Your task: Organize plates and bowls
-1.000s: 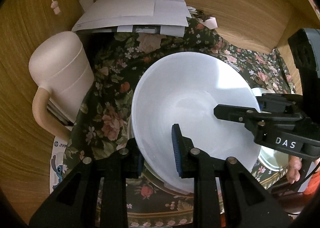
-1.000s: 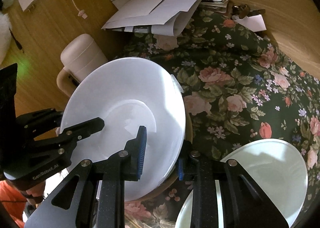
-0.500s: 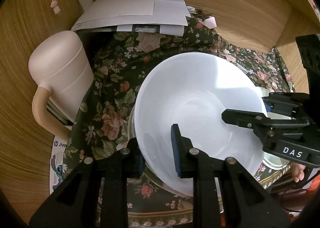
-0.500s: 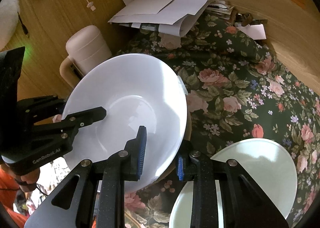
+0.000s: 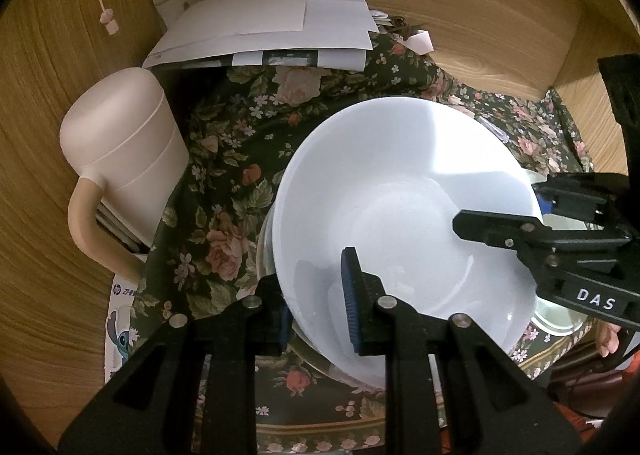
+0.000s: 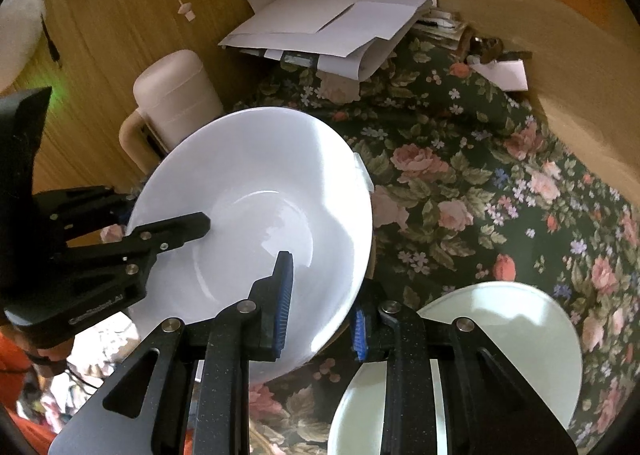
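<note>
Over the floral tabletop (image 6: 472, 191), the white bowl (image 5: 400, 215) hangs tilted, its rim pinched by the left claw (image 5: 316, 311) and the right claw (image 6: 320, 295) on opposite sides, so uneven pull could slip it onto the plate (image 6: 500, 335) beside it.

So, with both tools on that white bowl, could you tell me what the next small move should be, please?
Probably lower it gently. The wide white ceramic bowl is tilted, its rim pinched by the left tool and the right tool, just above a glass dish on the floral tablecloth.
</note>
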Demonstrator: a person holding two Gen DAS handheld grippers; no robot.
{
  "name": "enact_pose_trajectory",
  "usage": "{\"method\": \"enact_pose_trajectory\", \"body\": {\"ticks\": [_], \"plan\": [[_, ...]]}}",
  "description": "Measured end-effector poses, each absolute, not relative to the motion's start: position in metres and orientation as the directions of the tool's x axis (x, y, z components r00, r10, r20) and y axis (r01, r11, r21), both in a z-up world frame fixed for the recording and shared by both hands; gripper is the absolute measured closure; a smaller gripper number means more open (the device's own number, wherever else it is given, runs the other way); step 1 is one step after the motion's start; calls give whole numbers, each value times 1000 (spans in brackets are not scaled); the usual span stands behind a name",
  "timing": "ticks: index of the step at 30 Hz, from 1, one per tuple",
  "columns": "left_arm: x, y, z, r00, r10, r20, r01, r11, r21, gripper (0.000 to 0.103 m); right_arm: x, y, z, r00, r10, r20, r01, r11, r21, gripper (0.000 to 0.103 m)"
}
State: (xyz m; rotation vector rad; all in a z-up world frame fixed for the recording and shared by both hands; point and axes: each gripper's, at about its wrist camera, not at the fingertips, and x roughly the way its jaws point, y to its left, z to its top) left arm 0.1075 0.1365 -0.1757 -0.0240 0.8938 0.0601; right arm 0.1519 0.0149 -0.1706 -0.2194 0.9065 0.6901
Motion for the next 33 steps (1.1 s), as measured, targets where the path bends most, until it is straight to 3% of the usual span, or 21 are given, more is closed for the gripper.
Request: {"method": "enact_pose_trajectory", "body": {"ticks": [16, 25, 27, 33], "plan": [[113, 136, -173, 613, 47, -788, -72, 997, 3, 81, 161, 2, -169, 458, 458, -762, -595, 795, 121, 76], [118, 133, -163, 620, 88, -780, -95, 995, 36, 80, 155, 2, -161, 474, 477, -740, -598, 791, 127, 64], [118, 132, -157, 643, 115, -758, -105, 993, 61, 70, 154, 2, -160, 478, 479, -737, -597, 792, 127, 62], [108, 133, -141, 703, 127, -700, -93, 992, 87, 57, 151, -1, -158, 485, 476, -734, -596, 794, 121, 56]]}}
